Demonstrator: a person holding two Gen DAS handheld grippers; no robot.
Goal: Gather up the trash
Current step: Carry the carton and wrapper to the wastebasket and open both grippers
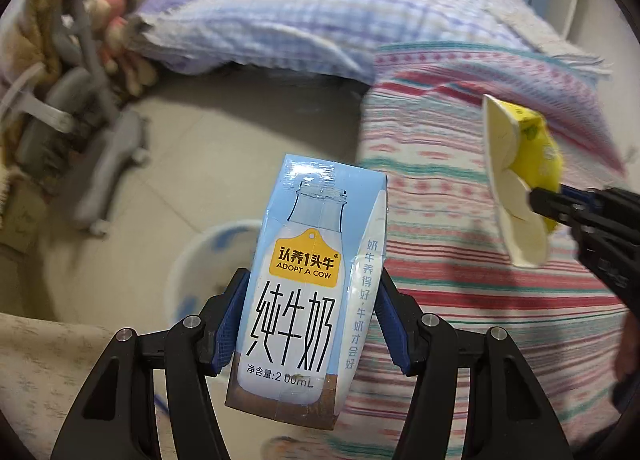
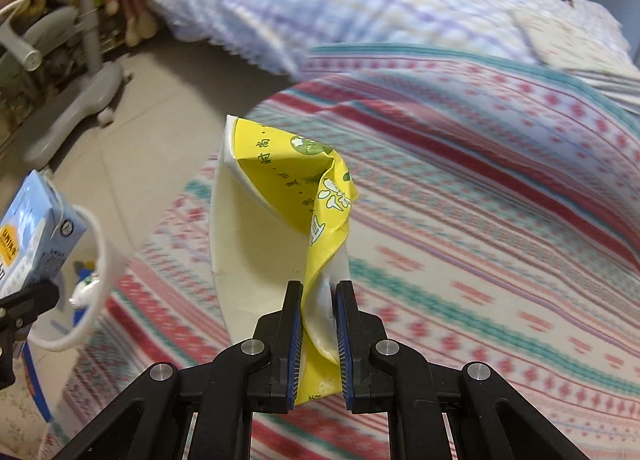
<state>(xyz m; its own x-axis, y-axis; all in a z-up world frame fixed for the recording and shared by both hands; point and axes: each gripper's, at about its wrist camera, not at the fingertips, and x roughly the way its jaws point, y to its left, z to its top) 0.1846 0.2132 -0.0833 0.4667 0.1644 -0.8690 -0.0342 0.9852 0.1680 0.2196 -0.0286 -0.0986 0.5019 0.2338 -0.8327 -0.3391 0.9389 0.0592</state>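
My left gripper is shut on a light blue milk carton and holds it upright in the air above a white bin on the floor. The carton also shows at the left edge of the right wrist view, next to the bin's rim. My right gripper is shut on a crushed yellow and white paper cup, held over the striped bedspread. That cup also shows in the left wrist view, with the right gripper to the right of the carton.
A bed with a striped bedspread fills the right side. A checked blue quilt lies beyond it. A grey wheeled chair base and plush toys stand at the left on the tiled floor. The bin holds some trash.
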